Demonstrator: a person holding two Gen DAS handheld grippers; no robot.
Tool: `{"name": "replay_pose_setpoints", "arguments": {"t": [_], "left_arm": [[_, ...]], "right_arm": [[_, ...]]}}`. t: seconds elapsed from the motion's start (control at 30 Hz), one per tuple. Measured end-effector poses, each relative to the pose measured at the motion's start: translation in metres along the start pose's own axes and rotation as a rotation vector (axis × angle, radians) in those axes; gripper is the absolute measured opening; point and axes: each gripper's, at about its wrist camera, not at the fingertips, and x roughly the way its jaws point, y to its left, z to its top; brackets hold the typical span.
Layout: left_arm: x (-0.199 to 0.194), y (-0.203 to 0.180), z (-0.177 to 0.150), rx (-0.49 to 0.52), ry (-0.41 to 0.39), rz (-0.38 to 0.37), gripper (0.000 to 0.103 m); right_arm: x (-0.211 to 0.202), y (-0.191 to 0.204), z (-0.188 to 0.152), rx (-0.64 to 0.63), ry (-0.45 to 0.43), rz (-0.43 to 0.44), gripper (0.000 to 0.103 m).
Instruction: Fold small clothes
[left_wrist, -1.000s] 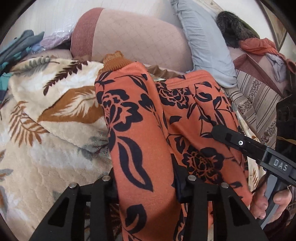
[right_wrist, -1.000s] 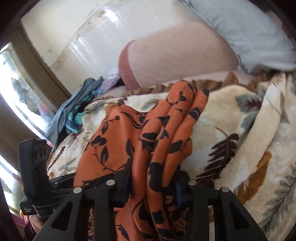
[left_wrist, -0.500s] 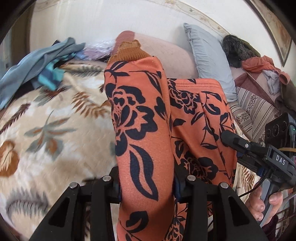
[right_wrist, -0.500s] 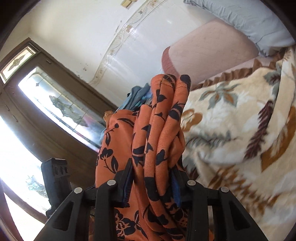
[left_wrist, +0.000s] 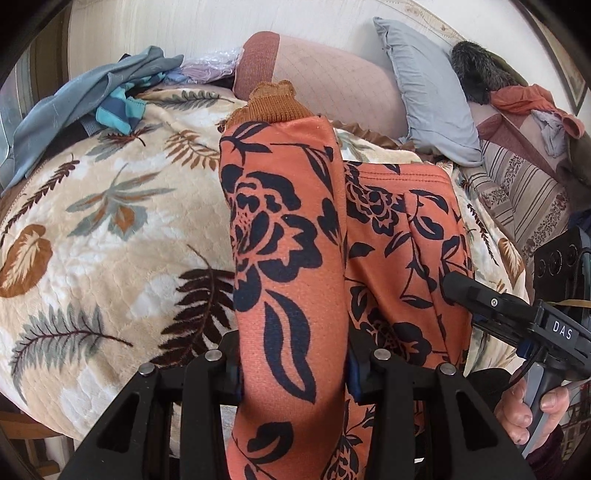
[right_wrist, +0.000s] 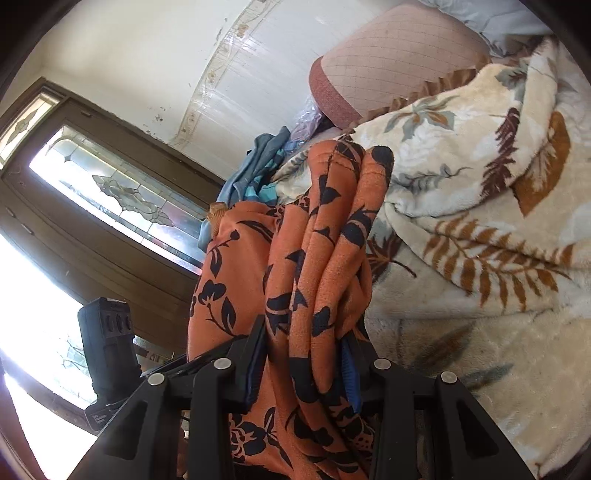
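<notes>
The orange floral garment (left_wrist: 288, 258) now hangs lower in frame, both our left gripper (left_wrist: 293, 363) and right gripper (right_wrist: 301, 363) clamped on it; its bottom is cut off.

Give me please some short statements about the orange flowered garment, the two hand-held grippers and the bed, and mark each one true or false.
1. The left hand-held gripper is shut on the orange flowered garment. True.
2. The right hand-held gripper is open and holds nothing. False: it is shut on bunched folds of the same garment.
3. The garment has a brown ribbed cuff at its far end. True.
4. The blanket under the garment is plain white. False: it is cream with a leaf print.
5. A grey-blue pillow lies behind the garment, near the headboard. True.
6. The blue clothes lie on top of the orange garment. False: they lie apart, at the far left of the bed.
</notes>
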Motion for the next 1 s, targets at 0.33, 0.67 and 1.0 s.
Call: {"name": "replay_pose_setpoints", "arguments": {"t": [0.33,0.67,1.0], "left_arm": [[0.056,0.038,-0.005,-0.136,0.078,0.086,0.062],[0.009,0.040,-0.004,-0.130,0.008,0.154,0.077],[0.006,0.007,-0.041,0.036,0.055,0.306,0.084]], "right_arm": [[0.022,-0.057,0.000,0.111,-0.001,-0.107,0.038],[0.010,-0.039,0.009,-0.038,-0.046,-0.305,0.051],[-0.012,0.034,-0.028,-0.206,-0.025,-0.266,0.051]]}}
